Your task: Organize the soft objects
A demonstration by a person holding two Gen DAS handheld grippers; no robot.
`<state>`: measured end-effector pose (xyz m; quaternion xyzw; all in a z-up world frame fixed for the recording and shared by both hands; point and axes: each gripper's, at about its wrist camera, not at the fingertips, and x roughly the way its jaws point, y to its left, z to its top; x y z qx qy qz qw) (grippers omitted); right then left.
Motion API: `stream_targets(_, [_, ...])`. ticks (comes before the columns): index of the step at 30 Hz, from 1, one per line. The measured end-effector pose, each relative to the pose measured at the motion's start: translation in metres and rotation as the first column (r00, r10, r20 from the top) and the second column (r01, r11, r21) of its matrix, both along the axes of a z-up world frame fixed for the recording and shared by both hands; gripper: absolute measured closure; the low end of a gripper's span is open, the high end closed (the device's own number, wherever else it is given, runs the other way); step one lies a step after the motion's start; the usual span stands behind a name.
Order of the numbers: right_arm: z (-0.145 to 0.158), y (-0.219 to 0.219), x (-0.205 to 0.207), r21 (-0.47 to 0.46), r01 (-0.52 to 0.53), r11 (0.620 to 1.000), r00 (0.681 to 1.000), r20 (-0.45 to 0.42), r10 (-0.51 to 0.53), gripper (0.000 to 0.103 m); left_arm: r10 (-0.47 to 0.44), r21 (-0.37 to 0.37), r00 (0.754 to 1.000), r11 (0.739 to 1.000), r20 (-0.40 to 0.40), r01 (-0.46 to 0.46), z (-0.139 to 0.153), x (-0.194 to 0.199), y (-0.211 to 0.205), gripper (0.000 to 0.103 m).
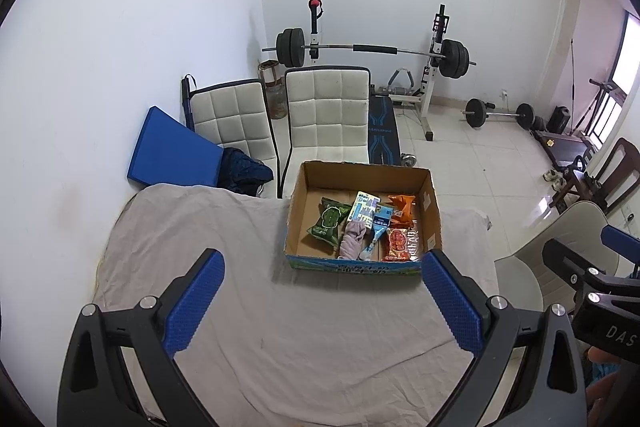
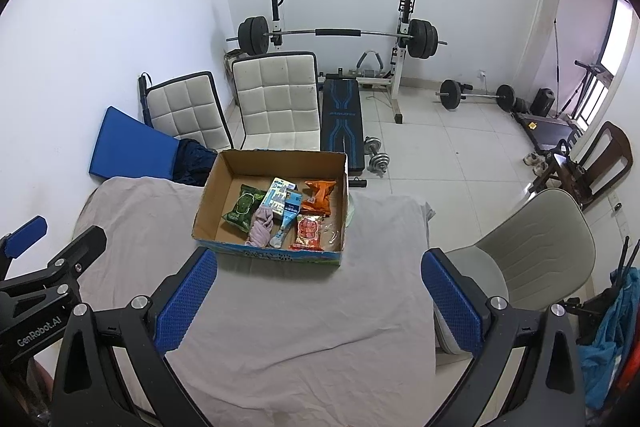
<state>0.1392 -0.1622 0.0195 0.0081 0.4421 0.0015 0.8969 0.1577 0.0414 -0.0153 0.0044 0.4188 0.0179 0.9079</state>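
Note:
An open cardboard box (image 1: 300, 211) (image 2: 208, 203) stands at the far edge of the cloth-covered table (image 1: 200, 251) (image 2: 320, 307). Inside lie a green packet (image 1: 326, 223) (image 2: 242, 207), a pale purple cloth (image 1: 352, 239) (image 2: 260, 227), a blue-white packet (image 1: 368, 211) (image 2: 280, 199), an orange packet (image 1: 402, 209) (image 2: 318, 197) and a red packet (image 1: 398, 245) (image 2: 308, 233). My left gripper (image 1: 320, 291) is open and empty, held above the cloth in front of the box. My right gripper (image 2: 318, 291) is open and empty, to the box's right front.
Two white padded chairs (image 1: 328, 111) (image 2: 276, 99) stand behind the table, with a blue mat (image 1: 172, 151) against the wall. A beige chair (image 2: 536, 247) is right of the table. A barbell rack (image 2: 340, 35) and dumbbells (image 2: 376, 151) are on the tiled floor.

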Motion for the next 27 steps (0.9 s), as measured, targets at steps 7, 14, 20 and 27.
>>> stream_targets(7, [0.0005,-0.0003,0.0009,0.002,-0.001,1.0,1.0,0.002,0.001,0.0,-0.001,0.0,1.0,1.0,0.007,0.001,0.004,-0.0001,-0.0011,0.002])
stream_targets(14, [0.0025,-0.0017,-0.0019,0.007,0.01,1.0,1.0,0.003,-0.01,0.0,0.011,0.01,1.0,1.0,0.003,-0.011,0.006,0.0029,-0.0003,0.002])
stream_targets(20, [0.0029,-0.0027,-0.0019,0.007,0.011,1.0,1.0,0.004,-0.011,0.0,0.012,0.008,1.0,1.0,0.011,-0.012,0.0076,0.0039,0.0003,0.002])
stream_targets(27, [0.0026,-0.0036,-0.0017,0.008,0.015,1.0,1.0,0.001,-0.015,0.0,0.009,0.006,1.0,1.0,0.016,-0.009,0.0089,0.0031,0.0007,0.002])
